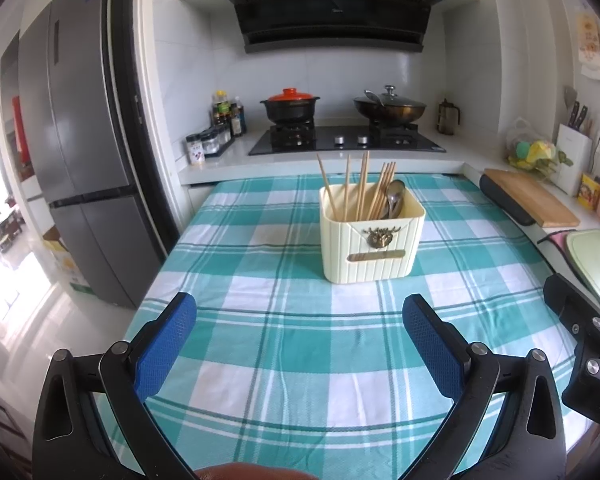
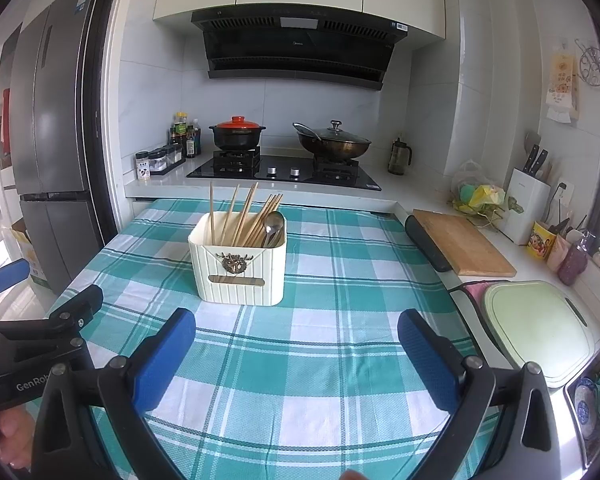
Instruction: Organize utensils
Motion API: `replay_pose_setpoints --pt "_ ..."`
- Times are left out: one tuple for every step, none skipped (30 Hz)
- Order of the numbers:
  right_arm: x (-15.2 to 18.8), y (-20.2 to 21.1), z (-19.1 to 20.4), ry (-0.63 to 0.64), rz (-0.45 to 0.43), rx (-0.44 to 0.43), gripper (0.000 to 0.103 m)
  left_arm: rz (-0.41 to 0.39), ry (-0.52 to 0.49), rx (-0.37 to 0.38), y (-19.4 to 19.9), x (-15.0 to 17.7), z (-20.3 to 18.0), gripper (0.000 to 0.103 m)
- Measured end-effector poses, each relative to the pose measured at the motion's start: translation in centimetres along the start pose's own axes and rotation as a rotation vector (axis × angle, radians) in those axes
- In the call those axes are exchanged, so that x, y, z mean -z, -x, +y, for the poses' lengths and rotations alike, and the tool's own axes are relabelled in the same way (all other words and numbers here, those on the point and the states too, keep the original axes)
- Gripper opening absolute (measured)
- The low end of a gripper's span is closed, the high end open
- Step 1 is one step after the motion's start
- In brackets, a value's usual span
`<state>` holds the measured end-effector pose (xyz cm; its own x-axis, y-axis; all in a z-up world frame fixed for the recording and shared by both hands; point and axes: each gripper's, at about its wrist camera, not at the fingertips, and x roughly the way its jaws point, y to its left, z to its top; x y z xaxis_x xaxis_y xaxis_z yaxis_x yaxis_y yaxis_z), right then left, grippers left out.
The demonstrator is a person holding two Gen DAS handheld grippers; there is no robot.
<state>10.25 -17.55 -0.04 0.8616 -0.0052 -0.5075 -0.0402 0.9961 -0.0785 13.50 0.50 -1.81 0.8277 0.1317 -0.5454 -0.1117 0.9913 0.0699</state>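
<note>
Several wooden chopsticks [image 1: 362, 186] stand loose and splayed in a cream ribbed utensil holder [image 1: 371, 240], with a metal spoon [image 1: 394, 198] leaning at the holder's right end. Holder sits upright on the green-checked tablecloth [image 1: 284, 344], toward the cloth's far side, with the stovetop [image 2: 284, 172] beyond it. Nothing else appears to lie on the cloth around the holder. Left gripper [image 1: 300, 344] hovers nearer than the holder, fingers spread wide, empty. Right gripper [image 2: 296, 356] likewise nearer than the holder, spread wide and empty, the holder lying ahead and left of its centre. To the holder's right, well apart, lie a wooden cutting board [image 2: 464, 246] and a pale green board [image 2: 540, 330]. Risks, as judged: chopsticks lean at different angles, so a pinch on one could rake its neighbours or lever the light holder over; the cloth could slide under a sideways push; the spoon's smooth handle may slip between the pads.
</note>
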Motion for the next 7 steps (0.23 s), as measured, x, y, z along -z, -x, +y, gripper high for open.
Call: replay_pose_setpoints --pt "0.01 -0.03 -0.02 0.001 0.001 0.001 0.103 -0.002 0.002 -0.001 0.01 0.03 0.08 0.103" --pt "0.02 -0.08 -0.09 0.001 0.002 0.002 0.103 -0.009 0.006 -0.004 0.15 0.08 0.04 0.103" --pt "0.03 -0.08 -0.15 0.0 0.003 0.002 0.103 -0.011 0.013 -0.01 0.14 0.09 0.15 0.103" --pt "0.06 -0.08 -0.17 -0.001 0.003 0.002 0.103 -0.011 0.019 -0.009 0.1 0.08 0.27 0.103" --pt "0.12 -0.12 -0.2 -0.001 0.004 0.002 0.103 -0.009 0.016 -0.005 0.1 0.11 0.2 0.103" --pt "0.13 -0.15 -0.27 -0.002 0.005 0.002 0.103 -0.009 0.008 -0.005 0.04 0.12 0.17 0.103" --pt "0.18 -0.21 -0.3 -0.003 0.006 0.002 0.103 -0.012 -0.002 -0.008 0.0 0.16 0.04 0.103"
